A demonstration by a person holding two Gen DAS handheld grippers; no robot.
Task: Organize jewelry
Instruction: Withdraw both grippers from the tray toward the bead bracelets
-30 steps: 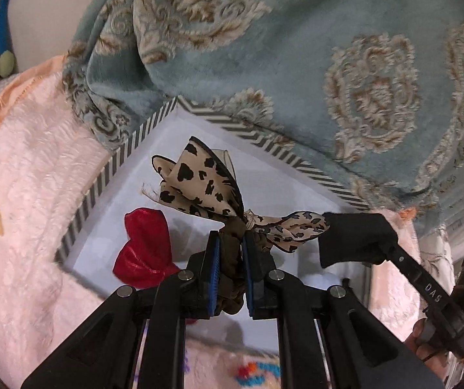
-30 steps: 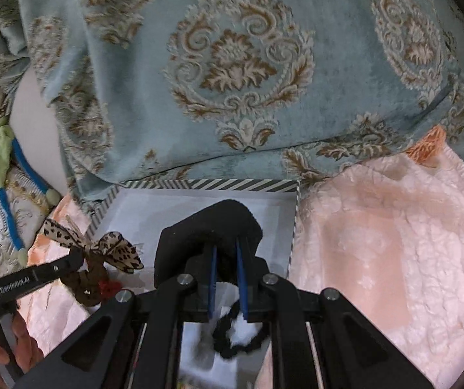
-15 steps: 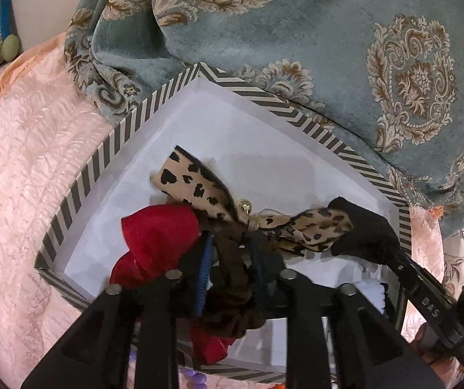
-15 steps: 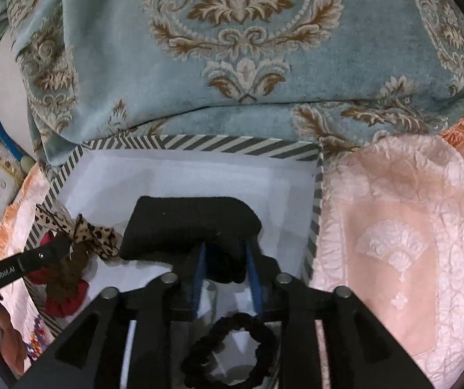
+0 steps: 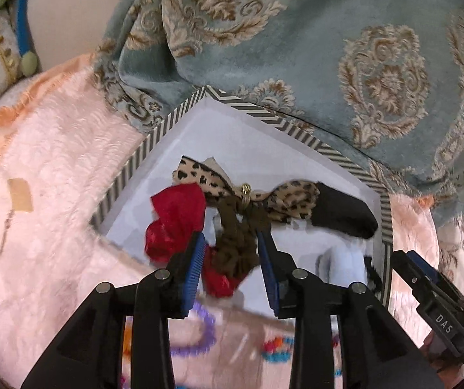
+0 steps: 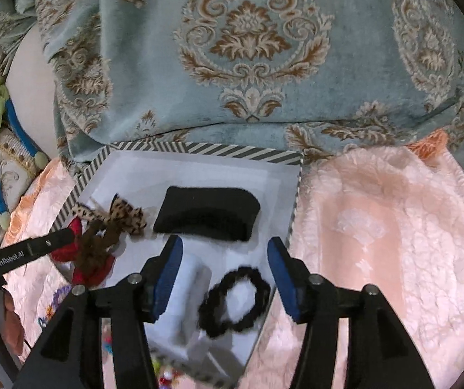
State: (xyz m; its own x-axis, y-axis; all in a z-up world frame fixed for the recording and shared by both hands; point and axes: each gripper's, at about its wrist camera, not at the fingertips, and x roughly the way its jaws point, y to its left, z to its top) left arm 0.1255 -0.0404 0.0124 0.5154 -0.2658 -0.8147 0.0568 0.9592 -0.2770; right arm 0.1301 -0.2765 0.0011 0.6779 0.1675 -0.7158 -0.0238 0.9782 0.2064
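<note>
Both your grippers, left (image 5: 230,249) and right (image 6: 224,269), are spread wide, holding nothing. The leopard bow (image 5: 232,191) and black band (image 6: 207,214) lie in the striped box (image 6: 232,154).

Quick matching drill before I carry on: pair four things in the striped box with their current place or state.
1. leopard-print bow scrunchie
2. black scrunchie ring
3. flat black headband
4. red fabric scrunchie

a. lies directly below the open right jaws
b. lies flat at the box's middle
c. between the open left jaws
d. partly under the leopard piece

Pairs: 1-c, 2-a, 3-b, 4-d
</note>
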